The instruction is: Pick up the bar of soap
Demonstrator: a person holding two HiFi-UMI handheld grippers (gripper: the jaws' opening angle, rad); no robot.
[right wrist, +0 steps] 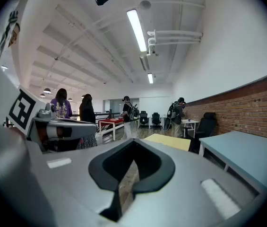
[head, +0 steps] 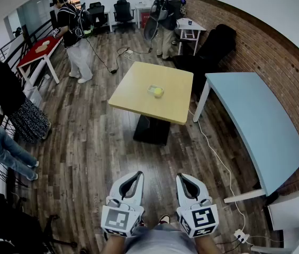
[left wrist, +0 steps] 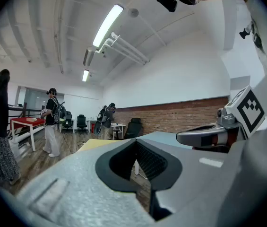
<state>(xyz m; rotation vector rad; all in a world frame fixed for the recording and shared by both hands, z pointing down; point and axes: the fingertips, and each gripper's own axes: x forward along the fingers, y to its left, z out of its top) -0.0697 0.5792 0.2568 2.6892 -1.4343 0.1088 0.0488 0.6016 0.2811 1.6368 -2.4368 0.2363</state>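
A yellow bar of soap [head: 158, 91] lies in a clear dish on the square light-wood table [head: 138, 97] ahead of me in the head view. Both grippers are held low by my body, far short of that table. My left gripper [head: 132, 177] is shut and holds nothing; its jaws meet at the tips in the left gripper view [left wrist: 135, 143]. My right gripper [head: 184, 178] is also shut and empty, its jaws closed in the right gripper view [right wrist: 132, 145]. The wood table shows as a thin yellow slab [left wrist: 93, 144] [right wrist: 168, 141] in both gripper views.
A long pale-blue table [head: 255, 120] stands to the right along a brick wall [head: 276, 52]. A white cable [head: 213, 152] runs across the wood floor. Several people stand at the left and back, near a red table [head: 35, 52] and a small white table [head: 190, 26].
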